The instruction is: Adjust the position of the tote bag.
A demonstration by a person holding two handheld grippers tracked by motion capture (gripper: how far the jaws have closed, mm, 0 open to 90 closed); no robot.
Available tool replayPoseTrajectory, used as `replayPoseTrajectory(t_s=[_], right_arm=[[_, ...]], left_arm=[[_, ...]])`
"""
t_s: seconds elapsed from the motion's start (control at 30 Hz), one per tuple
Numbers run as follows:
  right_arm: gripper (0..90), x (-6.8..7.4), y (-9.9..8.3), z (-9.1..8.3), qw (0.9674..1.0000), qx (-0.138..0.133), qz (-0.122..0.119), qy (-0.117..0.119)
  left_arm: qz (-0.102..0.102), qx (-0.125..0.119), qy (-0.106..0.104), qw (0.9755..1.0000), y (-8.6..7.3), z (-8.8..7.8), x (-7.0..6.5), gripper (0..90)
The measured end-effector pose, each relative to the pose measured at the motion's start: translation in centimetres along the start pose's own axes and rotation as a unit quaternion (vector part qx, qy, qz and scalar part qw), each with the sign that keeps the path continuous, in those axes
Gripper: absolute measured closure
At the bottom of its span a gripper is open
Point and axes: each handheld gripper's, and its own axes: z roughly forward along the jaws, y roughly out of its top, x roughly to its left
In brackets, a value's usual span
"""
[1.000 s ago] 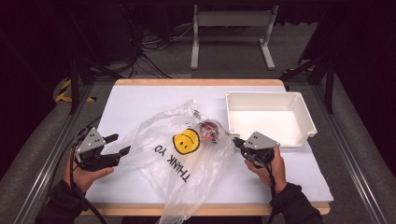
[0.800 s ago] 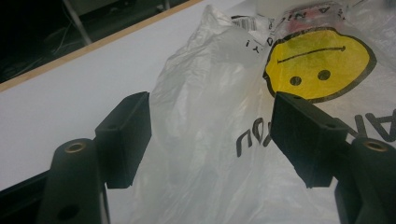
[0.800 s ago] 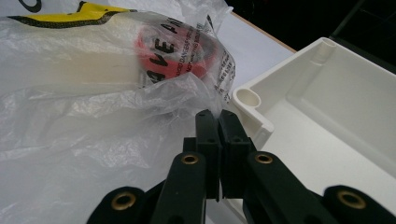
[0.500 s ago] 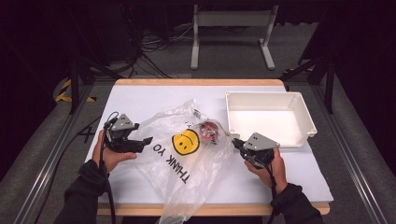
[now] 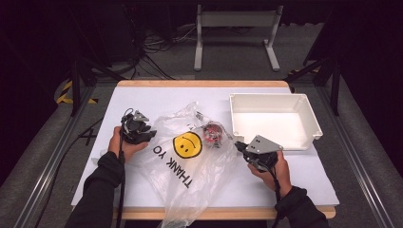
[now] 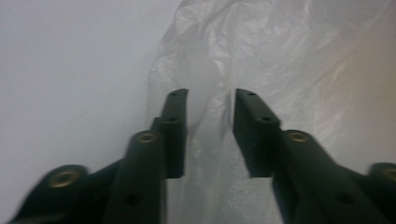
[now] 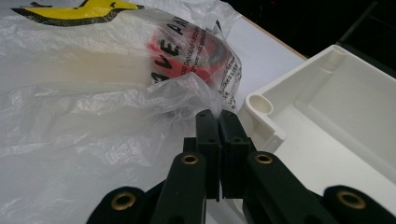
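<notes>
The left gripper has slid rightward onto the plastic bag, its jaws just closing, still parted around a fold. The bag lies mid-table, long axis running from the far side to the near edge. The right gripper pinches its right edge, jaws shut, beside the white tray

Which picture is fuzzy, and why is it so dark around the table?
The left gripper view is fuzzy: the plastic bag and the left gripper look soft and smeared. The right gripper view is sharp on the bag's print. In the high view the table is lit bright and the floor around it is dim.
</notes>
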Motion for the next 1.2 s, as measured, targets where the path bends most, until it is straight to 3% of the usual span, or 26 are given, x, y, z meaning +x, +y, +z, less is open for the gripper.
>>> replayPoseTrajectory(t_s=[0.03, 0.1, 0.17, 0.37, 0.57, 0.7, 0.9, 1.2], right_arm=[[89.0, 0.0, 0.3, 0.0, 1.0000, -0.001, -0.003, -0.002], [89.2, 0.1, 0.7, 0.1, 1.0000, -0.004, -0.006, -0.001], [89.2, 0.1, 1.0, 0.2, 0.9999, -0.004, -0.010, -0.003], [89.6, -0.2, 2.5, 1.1, 0.9996, 0.004, -0.025, -0.014], [89.9, -0.9, 4.2, 2.2, 0.9992, 0.011, -0.034, -0.019], [90.0, -1.4, 5.8, 3.6, 0.9976, 0.031, -0.055, -0.028], [90.0, -2.4, 7.1, 5.0, 0.9962, 0.045, -0.065, -0.036], [89.9, -3.8, 8.6, 8.2, 0.9933, 0.071, -0.073, -0.054]], left_arm=[[-0.001, 0.002, 0.001, 1.0000, -0.1, -0.1, 0.2, 84.5], [-0.003, 0.000, 0.009, 1.0000, -0.6, -0.6, 0.7, 89.7], [-0.003, -0.004, 0.007, 1.0000, -0.8, -0.8, 0.8, 90.0], [-0.008, -0.017, 0.029, 0.9994, -1.9, -2.6, 1.8, 90.0], [-0.029, -0.036, 0.045, 0.9979, -3.6, -4.4, 2.8, 90.0], [-0.039, -0.051, 0.050, 0.9967, -5.1, -6.1, 3.2, 90.0], [-0.040, -0.053, 0.054, 0.9964, -6.3, -7.4, 3.4, 90.0], [-0.024, -0.060, 0.054, 0.9965, -8.1, -9.4, 2.3, 90.0]])
